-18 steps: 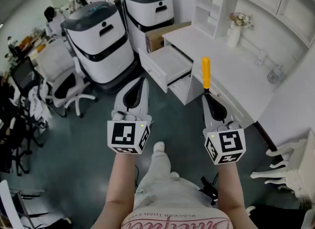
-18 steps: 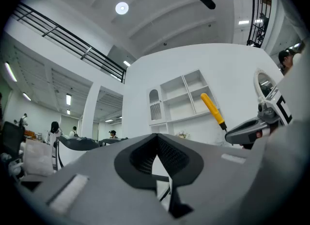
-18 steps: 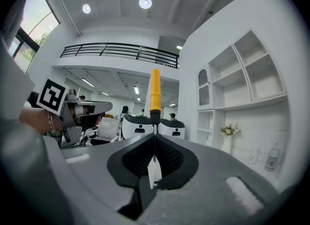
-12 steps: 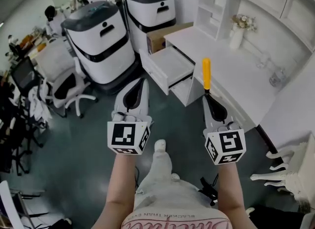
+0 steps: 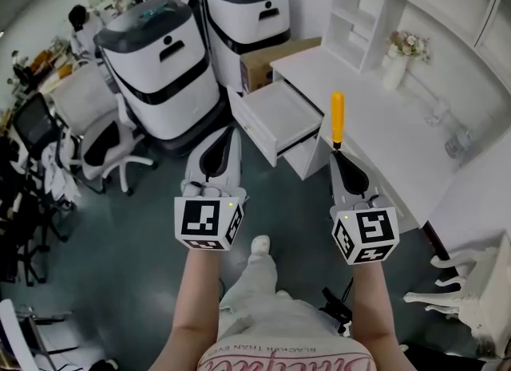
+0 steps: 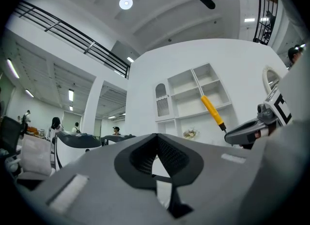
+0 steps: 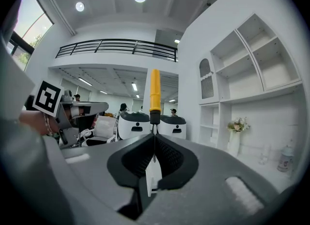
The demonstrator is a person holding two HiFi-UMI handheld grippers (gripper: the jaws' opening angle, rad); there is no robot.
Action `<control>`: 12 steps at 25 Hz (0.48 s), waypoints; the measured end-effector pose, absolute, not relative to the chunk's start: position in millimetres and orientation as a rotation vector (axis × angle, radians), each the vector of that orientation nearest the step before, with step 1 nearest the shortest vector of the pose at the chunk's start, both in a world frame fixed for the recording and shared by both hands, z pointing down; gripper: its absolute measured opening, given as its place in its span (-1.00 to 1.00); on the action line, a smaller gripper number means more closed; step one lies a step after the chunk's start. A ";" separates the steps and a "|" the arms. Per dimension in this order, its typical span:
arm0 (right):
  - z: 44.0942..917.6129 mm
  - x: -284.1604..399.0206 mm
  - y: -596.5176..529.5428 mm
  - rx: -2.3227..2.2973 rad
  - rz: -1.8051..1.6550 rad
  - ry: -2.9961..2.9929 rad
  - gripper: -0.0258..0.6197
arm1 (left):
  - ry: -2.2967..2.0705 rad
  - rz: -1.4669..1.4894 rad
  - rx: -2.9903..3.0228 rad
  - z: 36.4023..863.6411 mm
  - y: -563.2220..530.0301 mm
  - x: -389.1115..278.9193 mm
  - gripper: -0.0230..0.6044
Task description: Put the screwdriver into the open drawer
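R gripper [image 5: 342, 158] clamped on thin metal shaft of screwdriver [image 5: 337, 116]. Yellow handle sticks out fwd, tool held about level in air, over front edge of white tabletop [image 5: 391, 134]. L gripper [image 5: 227, 134] closed, nothing betw. jaws (idle, alongside R). Open drawer [image 5: 275, 110] ahead and left of tool, apart from it, inside looks bare. Progress: pickup done, tool not yet at drawer. Left: bring over drawer, lower, release inside.
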State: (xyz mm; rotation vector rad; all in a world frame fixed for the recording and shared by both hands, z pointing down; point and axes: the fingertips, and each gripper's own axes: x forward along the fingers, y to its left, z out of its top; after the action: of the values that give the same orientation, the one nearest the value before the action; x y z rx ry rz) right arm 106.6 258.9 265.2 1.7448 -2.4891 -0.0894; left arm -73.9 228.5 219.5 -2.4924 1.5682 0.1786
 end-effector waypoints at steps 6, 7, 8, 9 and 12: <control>267.6 100.5 205.1 1.734 -0.088 -2.488 -0.88 | 1.547 0.193 -2.499 219.9 172.9 -75.3 -0.89; 268.6 99.7 195.3 1.731 -0.084 -2.487 -0.88 | 1.547 0.193 -2.502 221.0 162.6 -75.7 -0.89; 269.6 98.6 185.4 1.728 -0.082 -2.484 -0.87 | 1.548 0.194 -2.506 221.9 151.8 -76.5 -0.89; 270.3 97.4 175.6 1.724 -0.080 -2.481 -0.87 | 1.550 0.197 -2.510 222.7 140.8 -77.5 -0.89; 270.2 93.7 146.6 1.721 -0.076 -2.473 -0.87 | 1.549 0.202 -2.524 222.8 108.7 -80.3 -0.89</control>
State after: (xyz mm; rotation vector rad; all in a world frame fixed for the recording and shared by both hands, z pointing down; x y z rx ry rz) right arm 93.7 146.6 270.2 1.7211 -2.4728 -0.0759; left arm -80.3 108.7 222.8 -2.5235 1.5495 0.2024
